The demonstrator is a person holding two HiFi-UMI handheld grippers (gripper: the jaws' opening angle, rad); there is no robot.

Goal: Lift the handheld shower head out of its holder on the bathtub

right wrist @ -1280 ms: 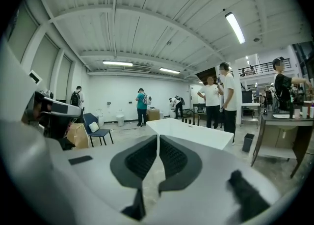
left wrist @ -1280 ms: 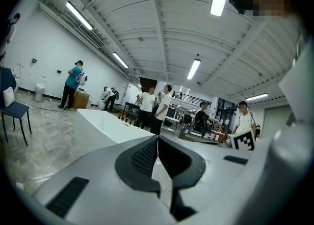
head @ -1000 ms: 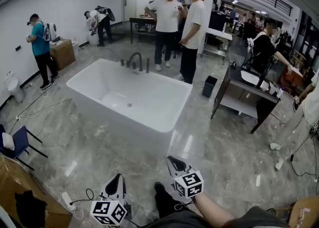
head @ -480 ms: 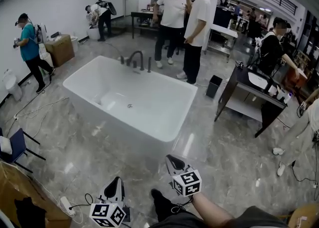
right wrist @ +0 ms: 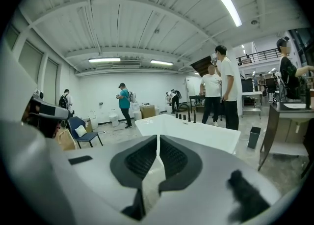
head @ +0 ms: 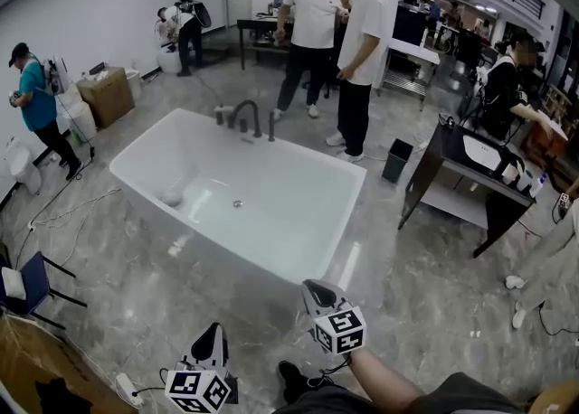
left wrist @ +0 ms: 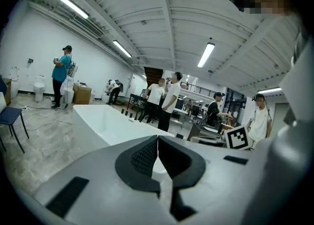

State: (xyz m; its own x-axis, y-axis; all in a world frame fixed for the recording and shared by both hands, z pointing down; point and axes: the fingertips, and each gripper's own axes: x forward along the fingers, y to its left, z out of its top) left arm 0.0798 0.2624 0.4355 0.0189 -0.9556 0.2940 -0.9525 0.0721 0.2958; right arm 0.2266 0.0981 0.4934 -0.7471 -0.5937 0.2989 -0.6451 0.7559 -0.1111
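Observation:
The white freestanding bathtub (head: 271, 213) stands mid-floor ahead of me. On its far rim sits a dark faucet set (head: 242, 117), and a slim upright dark handle (head: 270, 124) beside it looks like the handheld shower head in its holder. My left gripper (head: 215, 327) and right gripper (head: 313, 288) hover low at the picture's bottom, well short of the tub's near end. Both are shut and hold nothing. The left gripper view has the tub (left wrist: 105, 123) beyond the closed jaws (left wrist: 157, 138). The right gripper view shows the tub (right wrist: 196, 133) and faucet (right wrist: 188, 112) past its closed jaws (right wrist: 157, 137).
Two people (head: 339, 32) stand just beyond the tub's far end. A black bin (head: 395, 160) and a dark table with a basin (head: 479, 177) are to the right. A blue chair (head: 32, 275), floor cables (head: 68, 209) and a cardboard box (head: 104, 91) lie left.
Both grippers and my view have moved forward toward the tub, which now looks nearer. The person in the teal shirt has walked further left.

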